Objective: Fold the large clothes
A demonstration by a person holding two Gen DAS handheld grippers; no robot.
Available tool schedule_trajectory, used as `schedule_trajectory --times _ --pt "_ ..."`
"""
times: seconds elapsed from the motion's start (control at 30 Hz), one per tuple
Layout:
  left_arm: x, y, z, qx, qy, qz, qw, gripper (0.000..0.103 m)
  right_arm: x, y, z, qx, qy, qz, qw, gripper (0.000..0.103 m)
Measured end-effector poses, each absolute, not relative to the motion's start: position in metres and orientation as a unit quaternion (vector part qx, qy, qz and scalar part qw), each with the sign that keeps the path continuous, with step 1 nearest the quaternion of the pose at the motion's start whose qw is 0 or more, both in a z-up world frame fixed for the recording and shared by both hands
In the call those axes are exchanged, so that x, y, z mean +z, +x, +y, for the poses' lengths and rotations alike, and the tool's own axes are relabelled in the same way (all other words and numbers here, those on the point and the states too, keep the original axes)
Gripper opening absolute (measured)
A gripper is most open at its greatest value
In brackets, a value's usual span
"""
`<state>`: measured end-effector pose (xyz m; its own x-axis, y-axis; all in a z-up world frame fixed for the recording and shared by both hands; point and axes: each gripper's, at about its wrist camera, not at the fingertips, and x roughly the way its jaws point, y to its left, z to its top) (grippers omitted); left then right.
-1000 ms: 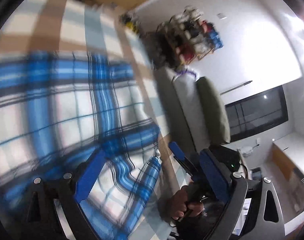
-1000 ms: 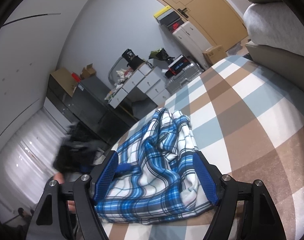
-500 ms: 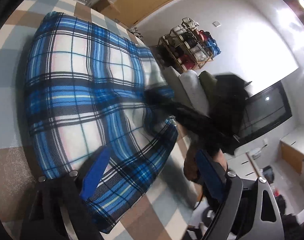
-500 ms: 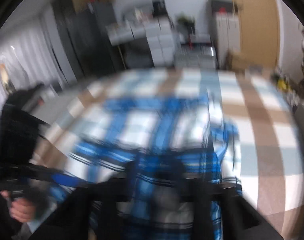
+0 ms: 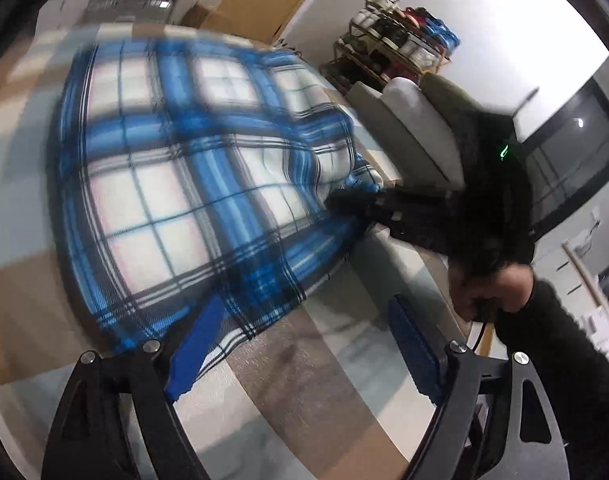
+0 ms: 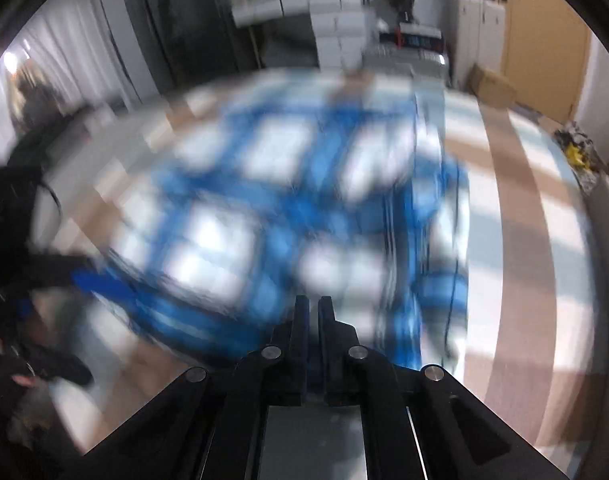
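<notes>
a blue and white plaid garment (image 5: 192,184) is seen spread in a folded, roughly rectangular heap on a bed cover (image 5: 304,392) checked in brown, pale blue and white. in the left wrist view, the left tongs (image 5: 300,352) are held low over the near corner of the garment, with the two blue pads set wide apart; the left pad (image 5: 196,344) is laid over the garment's near edge, while the right pad (image 5: 414,354) is over bare bed cover, and no cloth is pinched between them. the right tongs (image 5: 354,200) are seen in this view as a dark shape at the garment's right-hand edge, held by a hand (image 5: 492,290) in a black sleeve (image 5: 560,368). in the right wrist view, which is heavily blurred, the right tongs (image 6: 308,312) are shown with the two fingers drawn together to a narrow slit, right at the near edge of the garment (image 6: 288,208); whether cloth is caught between them cannot be told through the blur. behind the bed, a grey and green sofa (image 5: 416,120) and a rack of shoes (image 5: 400,48) are seen against a white wall, and stacked white drawers (image 6: 336,12) and a wooden door (image 6: 544,36) are seen on the far side.
</notes>
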<state>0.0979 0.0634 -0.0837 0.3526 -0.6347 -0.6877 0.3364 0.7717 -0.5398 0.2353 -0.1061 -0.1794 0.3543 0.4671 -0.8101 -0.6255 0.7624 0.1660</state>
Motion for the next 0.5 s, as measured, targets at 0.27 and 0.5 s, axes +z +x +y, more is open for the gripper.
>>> schedule_trajectory --times 0.27,0.5 --pt "-0.038 0.081 0.109 -0.275 -0.166 0.444 0.837 0.08 -0.152 0.258 -0.137 0.338 0.004 0.437 0.833 0.021" --pt "-0.06 0.129 0.15 -0.191 -0.208 0.486 0.827 0.081 -0.168 0.316 -0.129 0.315 0.03 0.462 0.828 0.079"
